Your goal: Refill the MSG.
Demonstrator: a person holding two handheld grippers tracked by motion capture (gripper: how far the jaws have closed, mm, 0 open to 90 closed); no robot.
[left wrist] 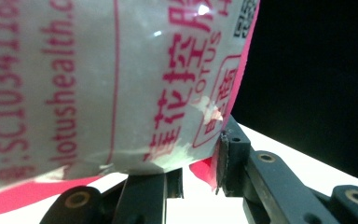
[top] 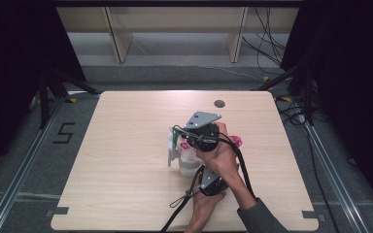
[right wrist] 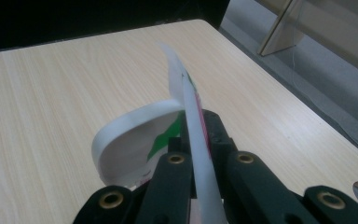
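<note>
At the middle of the desk (top: 126, 145), your 2 tongs share 1 white and pink pouch (left wrist: 98, 84): right tongs (right wrist: 196, 140) clenched on its thin top edge, left tongs (left wrist: 200, 175) grasping its lower corner. Red print reads "lotushealth" and "SC1034116".

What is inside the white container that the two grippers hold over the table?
Its inside cannot be seen. The white container is covered from above by the right gripper, which pinches the white lid, and by the hand. The left gripper grips its printed label.
</note>
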